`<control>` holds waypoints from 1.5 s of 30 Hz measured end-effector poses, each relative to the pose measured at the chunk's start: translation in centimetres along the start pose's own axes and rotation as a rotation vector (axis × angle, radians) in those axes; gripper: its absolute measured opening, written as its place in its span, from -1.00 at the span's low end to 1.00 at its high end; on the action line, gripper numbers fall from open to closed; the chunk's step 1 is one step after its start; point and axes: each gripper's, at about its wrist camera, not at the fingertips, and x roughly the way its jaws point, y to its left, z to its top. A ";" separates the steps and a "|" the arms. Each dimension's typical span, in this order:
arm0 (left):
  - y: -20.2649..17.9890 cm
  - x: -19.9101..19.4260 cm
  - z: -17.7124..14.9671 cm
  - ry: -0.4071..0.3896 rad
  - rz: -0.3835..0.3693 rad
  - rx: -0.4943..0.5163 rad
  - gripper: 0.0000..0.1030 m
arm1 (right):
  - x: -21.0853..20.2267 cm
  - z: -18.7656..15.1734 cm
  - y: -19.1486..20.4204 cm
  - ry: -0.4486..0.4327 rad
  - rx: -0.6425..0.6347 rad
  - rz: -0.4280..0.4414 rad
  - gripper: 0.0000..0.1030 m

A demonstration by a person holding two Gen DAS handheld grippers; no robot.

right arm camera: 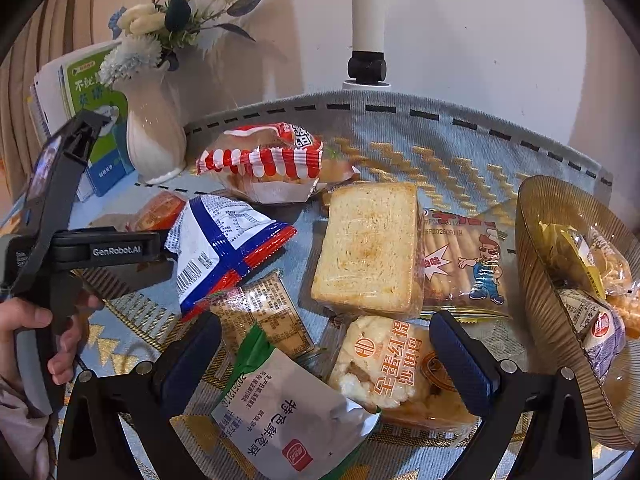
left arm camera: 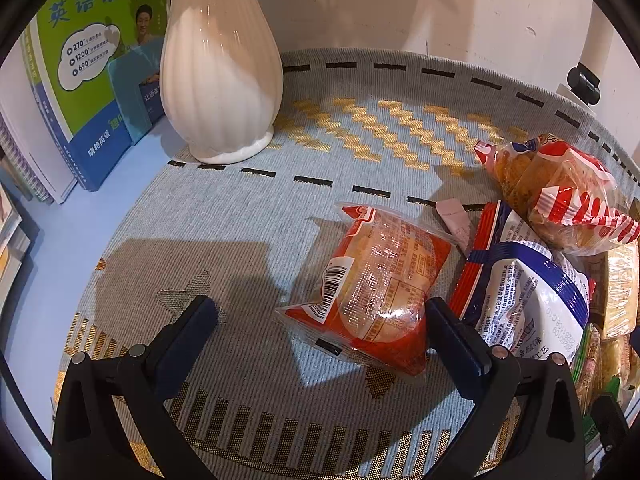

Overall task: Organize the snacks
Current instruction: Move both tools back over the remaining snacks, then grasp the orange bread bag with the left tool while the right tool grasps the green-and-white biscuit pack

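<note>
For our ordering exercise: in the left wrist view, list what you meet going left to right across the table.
Books → white vase → orange bun packet → blue-and-white snack bag → red-striped cake packet.

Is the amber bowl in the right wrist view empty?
No, the amber bowl already holds several wrapped snacks, including a yellow packet.

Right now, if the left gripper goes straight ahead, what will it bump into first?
Probably the red bun packet. It lies on the mat just ahead of the open left gripper, close against its right finger. Depth is hard to judge, so it might pass above it.
</note>
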 end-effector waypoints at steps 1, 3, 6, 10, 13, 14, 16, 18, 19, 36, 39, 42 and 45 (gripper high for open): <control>0.0 0.0 0.0 0.000 0.000 0.000 1.00 | -0.2 -0.1 -0.2 -0.007 0.008 0.015 1.00; 0.0 0.0 0.0 0.000 0.000 0.000 1.00 | -0.7 -0.3 -0.7 -0.022 0.035 0.048 1.00; -0.1 0.0 0.0 0.000 0.001 0.000 1.00 | -1.2 -0.5 -1.6 -0.043 0.078 0.101 1.00; 0.0 0.0 0.0 -0.001 0.001 0.000 1.00 | -1.8 -0.8 -1.8 -0.055 0.093 0.123 1.00; 0.0 0.0 -0.1 -0.001 0.001 0.000 1.00 | -2.5 -1.2 -1.4 -0.069 0.076 0.169 1.00; 0.0 0.0 0.0 -0.001 0.002 0.000 1.00 | -2.6 -1.3 -1.2 -0.072 0.071 0.202 1.00; 0.0 0.0 0.0 -0.001 0.002 0.000 1.00 | -2.7 -1.6 -0.8 -0.064 0.068 0.273 1.00; 0.0 0.0 -0.1 -0.001 0.002 0.000 1.00 | -2.7 -1.6 -0.4 -0.056 0.063 0.284 0.98; 0.0 0.0 -0.1 -0.001 0.002 0.000 1.00 | -2.8 -1.8 -0.5 -0.056 0.073 0.299 0.97; -0.2 0.5 0.3 -0.001 0.018 0.007 1.00 | -2.0 -4.2 -2.1 0.059 0.292 0.321 0.76; 0.0 0.5 0.6 0.000 0.021 0.007 1.00 | -1.9 -4.0 -1.6 0.061 0.274 0.333 0.67; 0.1 0.6 0.8 -0.001 0.021 0.006 1.00 | -1.9 -4.0 -1.5 0.057 0.288 0.336 0.23; 0.7 0.2 1.0 -0.029 -0.039 0.006 0.57 | -1.8 -4.1 -1.8 0.055 0.310 0.349 -0.32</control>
